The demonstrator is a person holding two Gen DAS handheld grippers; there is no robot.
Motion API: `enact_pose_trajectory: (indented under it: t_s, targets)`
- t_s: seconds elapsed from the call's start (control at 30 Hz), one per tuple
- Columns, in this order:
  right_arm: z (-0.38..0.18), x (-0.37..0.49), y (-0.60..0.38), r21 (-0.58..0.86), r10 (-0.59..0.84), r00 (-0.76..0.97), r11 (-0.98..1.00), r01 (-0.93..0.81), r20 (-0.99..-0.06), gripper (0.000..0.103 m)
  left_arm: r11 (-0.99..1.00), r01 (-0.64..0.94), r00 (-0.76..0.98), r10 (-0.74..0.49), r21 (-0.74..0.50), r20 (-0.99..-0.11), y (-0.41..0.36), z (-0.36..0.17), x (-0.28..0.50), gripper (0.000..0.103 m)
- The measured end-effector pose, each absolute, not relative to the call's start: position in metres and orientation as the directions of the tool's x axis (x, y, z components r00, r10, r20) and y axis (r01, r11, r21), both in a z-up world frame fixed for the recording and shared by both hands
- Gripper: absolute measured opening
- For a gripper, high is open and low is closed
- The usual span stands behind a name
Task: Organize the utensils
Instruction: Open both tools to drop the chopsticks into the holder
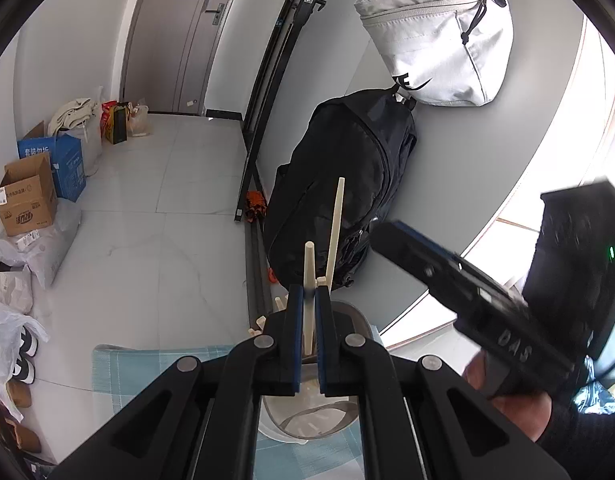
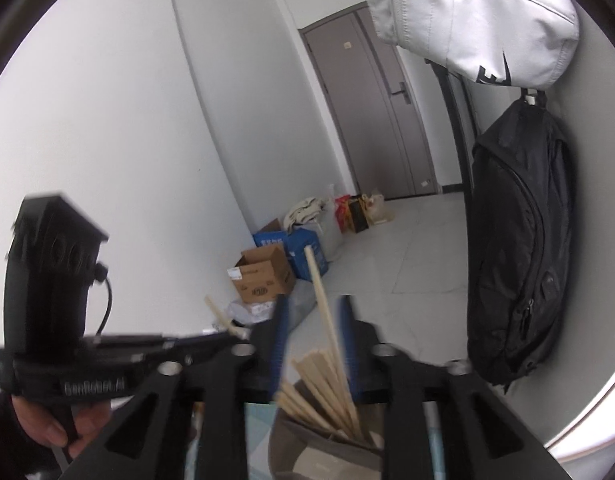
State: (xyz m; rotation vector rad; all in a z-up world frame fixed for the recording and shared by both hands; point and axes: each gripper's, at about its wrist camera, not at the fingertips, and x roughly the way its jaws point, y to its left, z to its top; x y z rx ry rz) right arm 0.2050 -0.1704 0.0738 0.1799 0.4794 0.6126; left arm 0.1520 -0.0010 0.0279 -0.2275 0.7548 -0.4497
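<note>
A: Dropping chopsticks into the holder, looks like. L gripper (image 1: 307, 300) is clenched on one pale chopstick (image 1: 308, 280), held upright just above the holder (image 1: 347, 312), which sits on a light-blue checked cloth (image 1: 147, 364) on the desk.

B: And the R gripper (image 2: 313, 340)?

A: Fingers (image 2: 281, 336) are apart. A long chopstick (image 2: 321, 308) stands between them, leaning, its lower end down among the bundle of chopsticks (image 2: 319, 388) already in the holder (image 2: 319, 448). Pads don't seem to press on it, so I'd call it released, tho the wrist view is blurry there.

B: Same stick in the L view?

A: Prob the taller one (image 1: 335, 224) rising past the L fingers (image 1: 293, 340), in front of the black backpack (image 1: 339, 184). Can't be 100% sure.

B: So which step?

A: My read: R stick is delivered, L stick is next. Mid-task. I see no loose utensils on the cloth from here, but most of the desk is hidden behind the grippers.

B: Next move needs what?

A: R hand should back out straight, w/o knocking the leaning stick or tipping the holder. Then L lowers its stick, tip first, into the opening, and lets go only once the end is inside the rim. Grip sits about mid-stick, so it could pivot. Keep it vertical.

B: Risks?

A: Both grippers are crowded over one small holder; a bump could scatter the bundle. White bag (image 1: 435, 40) and backpack on the wall are well clear.
</note>
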Motion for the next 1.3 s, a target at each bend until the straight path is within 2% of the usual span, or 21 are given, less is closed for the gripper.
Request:
enact_pose_trajectory:
  t_s: [0.17, 0.23, 0.27, 0.3, 0.43, 0.57, 0.73, 0.87, 1.03, 1.13, 1.2, 1.23, 1.3]
  targets:
    - [0.071, 0.241, -0.154, 0.312, 0.589, 0.656, 0.807, -0.501, -0.472, 0.041, 0.881, 0.308, 0.636, -0.472, -0.36, -0.61, -0.001, 0.028, 0.153, 0.001]
    - [0.068, 0.25, -0.15, 0.33, 0.605, 0.629, 0.796, -0.508, -0.488, 0.032, 0.88, 0.311, 0.634, -0.474, -0.359, -0.611, -0.002, 0.028, 0.154, 0.001]
    - [0.067, 0.252, -0.149, 0.328, 0.608, 0.622, 0.793, -0.514, -0.493, 0.015, 0.878, 0.316, 0.632, -0.477, -0.359, -0.611, -0.002, 0.028, 0.154, 0.001]
    - [0.067, 0.252, -0.149, 0.325, 0.614, 0.616, 0.787, -0.525, -0.494, 0.008, 0.878, 0.322, 0.633, -0.479, -0.355, -0.608, -0.004, 0.029, 0.153, 0.001]
    - [0.077, 0.234, -0.144, 0.272, 0.654, 0.608, 0.749, -0.604, -0.451, 0.007, 0.872, 0.34, 0.631, -0.488, -0.351, -0.603, -0.007, 0.03, 0.153, 0.001]
    - [0.079, 0.221, -0.139, 0.224, 0.662, 0.597, 0.733, -0.642, -0.454, 0.007, 0.874, 0.342, 0.634, -0.486, -0.345, -0.601, -0.006, 0.029, 0.151, 0.001]
    - [0.067, 0.215, -0.143, 0.168, 0.626, 0.615, 0.753, -0.636, -0.479, 0.006, 0.876, 0.32, 0.621, -0.481, -0.361, -0.619, -0.001, 0.019, 0.148, 0.001]
    - [0.066, 0.209, -0.149, 0.175, 0.624, 0.623, 0.759, -0.628, -0.471, 0.006, 0.881, 0.324, 0.614, -0.474, -0.345, -0.631, -0.004, 0.019, 0.146, 0.001]
    - [0.061, 0.202, -0.146, 0.144, 0.606, 0.623, 0.764, -0.629, -0.494, 0.007, 0.891, 0.298, 0.575, -0.455, -0.343, -0.68, -0.006, 0.004, 0.15, 0.001]
    - [0.062, 0.2, -0.151, 0.158, 0.588, 0.639, 0.785, -0.599, -0.496, 0.007, 0.886, 0.282, 0.606, -0.461, -0.367, -0.648, 0.004, 0.011, 0.141, 0.001]
    - [0.06, 0.202, -0.152, 0.171, 0.59, 0.625, 0.783, -0.598, -0.511, 0.01, 0.889, 0.273, 0.622, -0.455, -0.368, -0.637, 0.009, 0.019, 0.136, 0.001]
    - [0.054, 0.205, -0.146, 0.151, 0.564, 0.608, 0.79, -0.595, -0.559, 0.01, 0.888, 0.265, 0.63, -0.455, -0.377, -0.629, 0.013, 0.023, 0.133, 0.001]
    - [0.047, 0.2, -0.138, 0.102, 0.538, 0.596, 0.787, -0.608, -0.596, 0.01, 0.883, 0.249, 0.649, -0.456, -0.397, -0.609, 0.021, 0.031, 0.127, 0.001]
